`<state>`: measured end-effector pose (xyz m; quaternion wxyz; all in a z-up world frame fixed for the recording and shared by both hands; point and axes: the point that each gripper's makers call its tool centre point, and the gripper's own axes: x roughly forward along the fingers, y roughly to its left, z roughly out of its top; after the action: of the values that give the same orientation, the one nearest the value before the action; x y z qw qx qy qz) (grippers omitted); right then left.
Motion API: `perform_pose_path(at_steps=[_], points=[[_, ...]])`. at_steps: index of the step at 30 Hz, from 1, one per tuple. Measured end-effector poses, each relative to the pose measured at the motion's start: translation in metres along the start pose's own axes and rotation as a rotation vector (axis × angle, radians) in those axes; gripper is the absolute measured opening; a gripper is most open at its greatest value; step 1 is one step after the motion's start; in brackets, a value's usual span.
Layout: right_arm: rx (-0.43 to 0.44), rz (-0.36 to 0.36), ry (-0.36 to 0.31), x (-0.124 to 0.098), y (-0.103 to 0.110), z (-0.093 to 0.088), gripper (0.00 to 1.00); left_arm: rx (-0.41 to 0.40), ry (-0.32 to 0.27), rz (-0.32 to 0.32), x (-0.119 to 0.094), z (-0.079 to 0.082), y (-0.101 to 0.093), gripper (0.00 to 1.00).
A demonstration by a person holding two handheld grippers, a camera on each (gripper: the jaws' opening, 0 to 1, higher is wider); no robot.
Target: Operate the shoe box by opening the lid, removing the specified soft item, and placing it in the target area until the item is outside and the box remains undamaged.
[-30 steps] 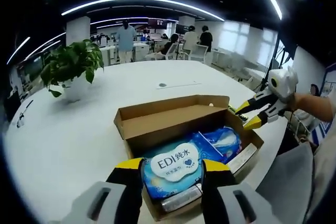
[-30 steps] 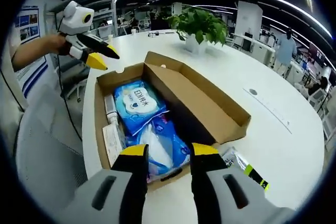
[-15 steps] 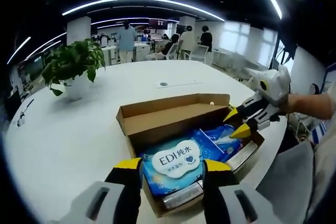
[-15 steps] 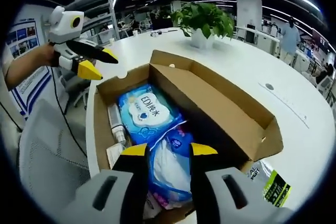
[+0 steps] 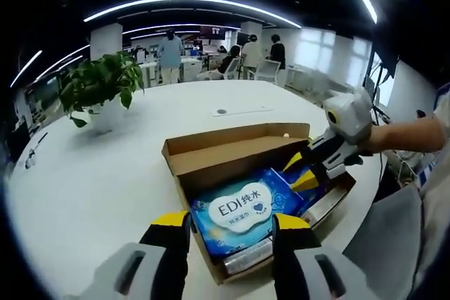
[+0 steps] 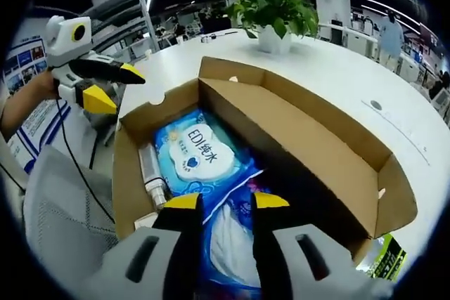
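Cardboard shoe box sits open on the white tabletop, blue wipes pack inside. Right gripper is down in the box, fingers apart over a second blue packet, wipes at its 11 o'clock. Left gripper hovers at the box's near end, fingers apart, wipes at 12. Potted plant beyond.

One open shoe box is sitting on one white table, holding two blue soft packs and one tube; one potted plant is standing at the frame's left.
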<state>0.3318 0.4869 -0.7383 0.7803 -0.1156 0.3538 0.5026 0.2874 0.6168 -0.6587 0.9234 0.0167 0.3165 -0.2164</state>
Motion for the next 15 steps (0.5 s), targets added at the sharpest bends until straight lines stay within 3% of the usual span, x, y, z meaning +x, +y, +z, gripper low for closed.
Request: perform_pose_path(at_steps=[8, 15], points=[[-0.016, 0.004, -0.001, 0.015, -0.003, 0.004, 0.2, -0.022, -0.009, 0.004, -0.003, -0.004, -0.002, 0.47], [0.025, -0.008, -0.004, 0.026, -0.006, 0.006, 0.15, -0.028, -0.01, 0.007, -0.006, -0.009, -0.004, 0.47]])
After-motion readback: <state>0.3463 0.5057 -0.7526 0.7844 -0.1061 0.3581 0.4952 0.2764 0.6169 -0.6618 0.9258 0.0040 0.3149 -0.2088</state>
